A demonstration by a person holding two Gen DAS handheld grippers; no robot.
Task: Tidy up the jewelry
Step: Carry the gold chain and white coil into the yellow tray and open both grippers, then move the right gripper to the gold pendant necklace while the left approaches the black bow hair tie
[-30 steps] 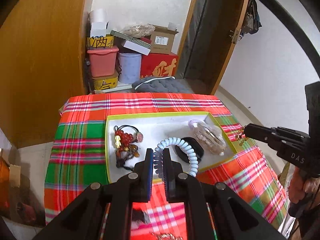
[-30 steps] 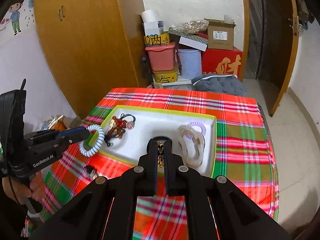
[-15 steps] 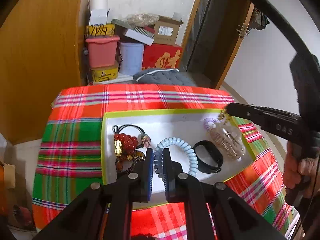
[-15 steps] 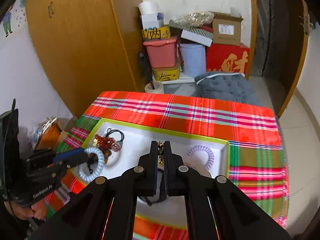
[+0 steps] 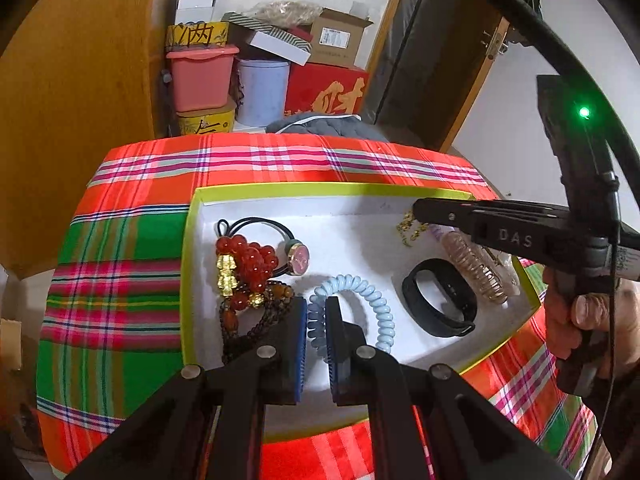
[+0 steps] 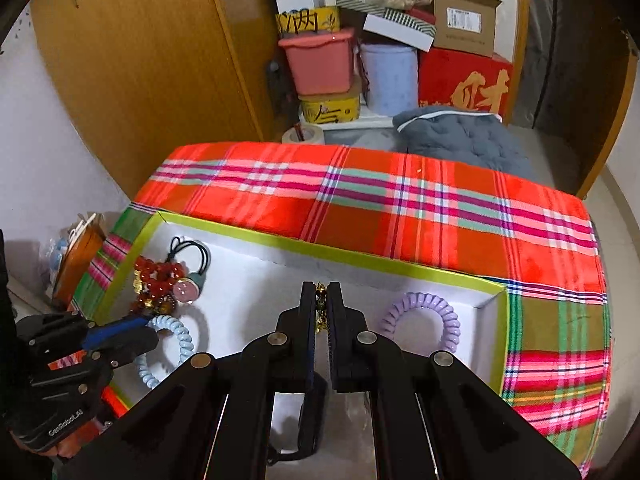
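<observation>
**Both grippers over the tray, each carrying one piece**

Everything here is placed from the white tray [image 5: 256,192] with the green rim, which sits on the plaid-covered table [image 5: 120,264].

The left gripper [image 5: 316,312] is clamped on the pale blue coil hair tie [image 5: 372,300]. The coil's ring spreads away from the fingertips and toward the tray's right side, over the middle of the near half of the tray floor. I cannot tell whether its far side already touches the floor.

The right gripper [image 6: 321,300] is pinched together on a gold chain [image 6: 321,308]. In the left wrist view the chain [image 5: 408,228] dangles from the tip near the tray's far right corner, just above the floor. The drop for either piece looks to be straight down, so each hand is already the nearer one for its own load.

Counted inside the tray:
- one red bead bracelet [image 5: 248,260] with gold charms, far left
- one dark brown bead string [image 5: 260,320], touching it on the near side
- one black elastic with a pink disc [image 5: 299,260]
- one black band [image 5: 440,304], right of centre
- one lilac coil tie [image 6: 420,316], far right corner
- one clear bangle [image 5: 476,276], at the right wall
</observation>
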